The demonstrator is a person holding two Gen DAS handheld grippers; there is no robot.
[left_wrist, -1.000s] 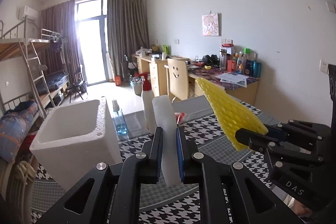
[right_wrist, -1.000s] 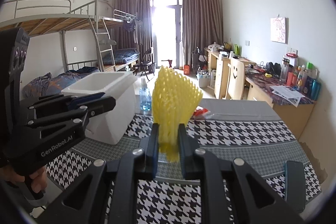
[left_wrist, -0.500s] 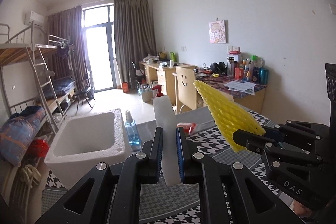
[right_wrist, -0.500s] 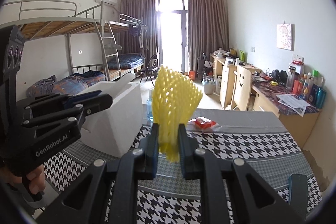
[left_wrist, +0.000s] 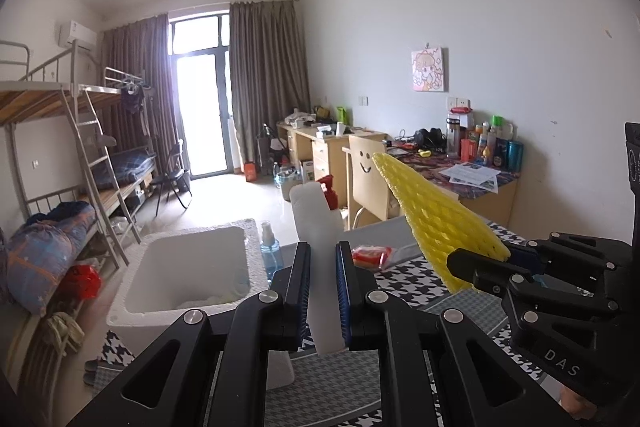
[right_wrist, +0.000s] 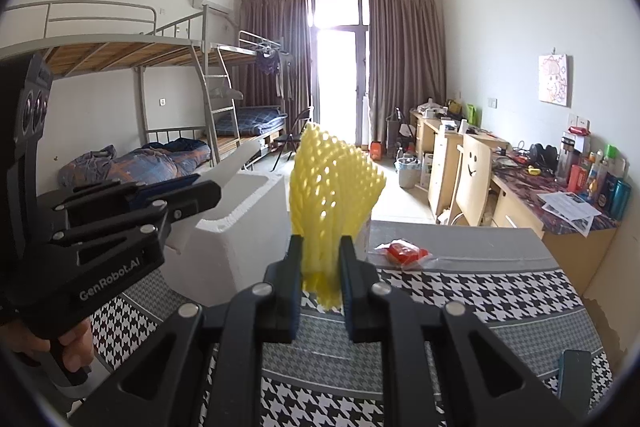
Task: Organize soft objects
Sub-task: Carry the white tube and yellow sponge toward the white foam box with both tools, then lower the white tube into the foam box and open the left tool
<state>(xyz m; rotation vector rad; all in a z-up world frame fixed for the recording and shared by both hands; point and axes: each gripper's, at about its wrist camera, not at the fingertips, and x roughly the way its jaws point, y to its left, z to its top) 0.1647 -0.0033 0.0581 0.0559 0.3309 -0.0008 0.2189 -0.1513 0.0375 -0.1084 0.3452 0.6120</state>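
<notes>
At 9 o'clock, open white styrofoam box [left_wrist: 188,267] on the houndstooth-patterned table [right_wrist: 460,291]. Our left gripper [left_wrist: 323,291] pinches an upright white foam strip [left_wrist: 316,239] at centre. At 3 o'clock our right gripper [right_wrist: 320,267] clamps a yellow foam mesh sleeve [right_wrist: 332,195], held above the table.

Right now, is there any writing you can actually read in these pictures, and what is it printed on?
"GenRobot.AI": on the side of the left gripper.
"DAS": on the side of the right gripper.
The bottles, the printed sheets on the desk and the red packet carry labels, but they are too small and blurred to read.
</notes>
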